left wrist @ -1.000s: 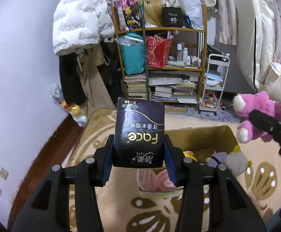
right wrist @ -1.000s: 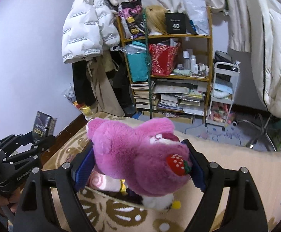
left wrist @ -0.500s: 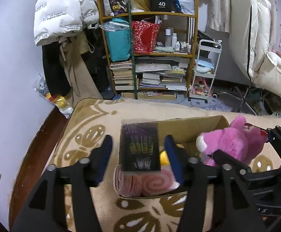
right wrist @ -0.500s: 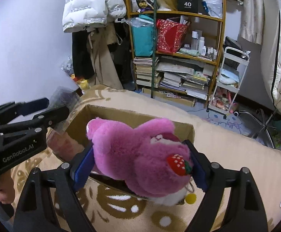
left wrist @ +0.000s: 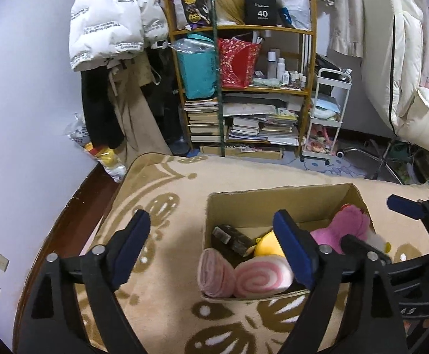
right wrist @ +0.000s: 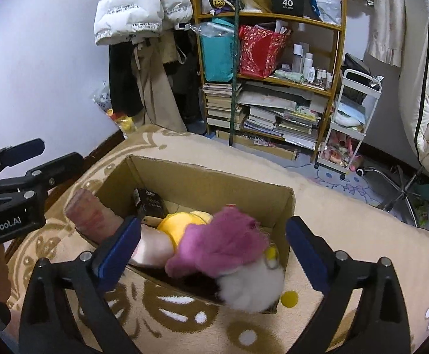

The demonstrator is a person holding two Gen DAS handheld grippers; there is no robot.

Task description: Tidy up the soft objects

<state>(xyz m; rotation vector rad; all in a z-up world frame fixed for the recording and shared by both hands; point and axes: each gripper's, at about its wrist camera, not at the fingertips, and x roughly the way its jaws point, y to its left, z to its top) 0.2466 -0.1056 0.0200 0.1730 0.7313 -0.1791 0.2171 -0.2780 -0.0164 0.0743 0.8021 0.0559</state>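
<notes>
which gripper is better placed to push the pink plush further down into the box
Right, probably. The right gripper, jaws opening, frames the pink plush lying on the cardboard box near its edge. The left gripper hangs over the rolled towels.

Cardboard box (left wrist: 276, 206) crowded, far side free

The left tool (left wrist: 213, 249) is opening, and the tissue pack (left wrist: 233, 239) it held now lies in the box (left wrist: 273, 203). The right tool (right wrist: 213, 246) is opening too, its pink plush (right wrist: 223, 244) dropped inside.
</notes>
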